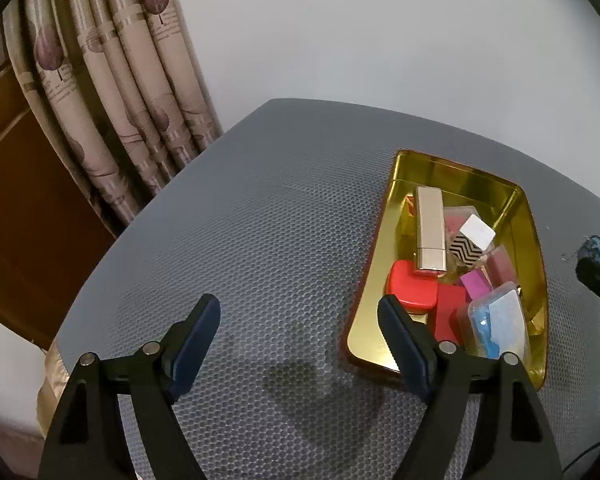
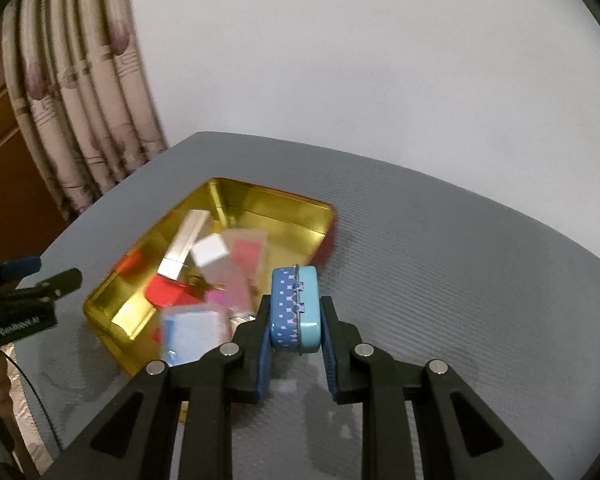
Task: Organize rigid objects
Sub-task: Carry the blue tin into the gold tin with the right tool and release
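A gold tin tray (image 1: 534,240) (image 2: 112,304) on the grey mat holds several small items: a gold rectangular case (image 1: 430,232), a red box (image 1: 412,286), a clear case with blue contents (image 1: 498,322), a zigzag-patterned box (image 1: 466,250). My left gripper (image 1: 300,312) is open and empty, just left of the tray's near corner. My right gripper (image 2: 296,304) is shut on a small blue tin (image 2: 296,308) with white dots, held above the mat right of the tray. The right gripper also shows at the left wrist view's right edge (image 1: 596,276).
The grey textured mat (image 1: 240,240) covers the table, with a white wall behind. Patterned curtains (image 1: 112,92) and a brown wooden door (image 1: 16,208) stand at the left. The left gripper shows in the right wrist view (image 2: 24,292), left of the tray.
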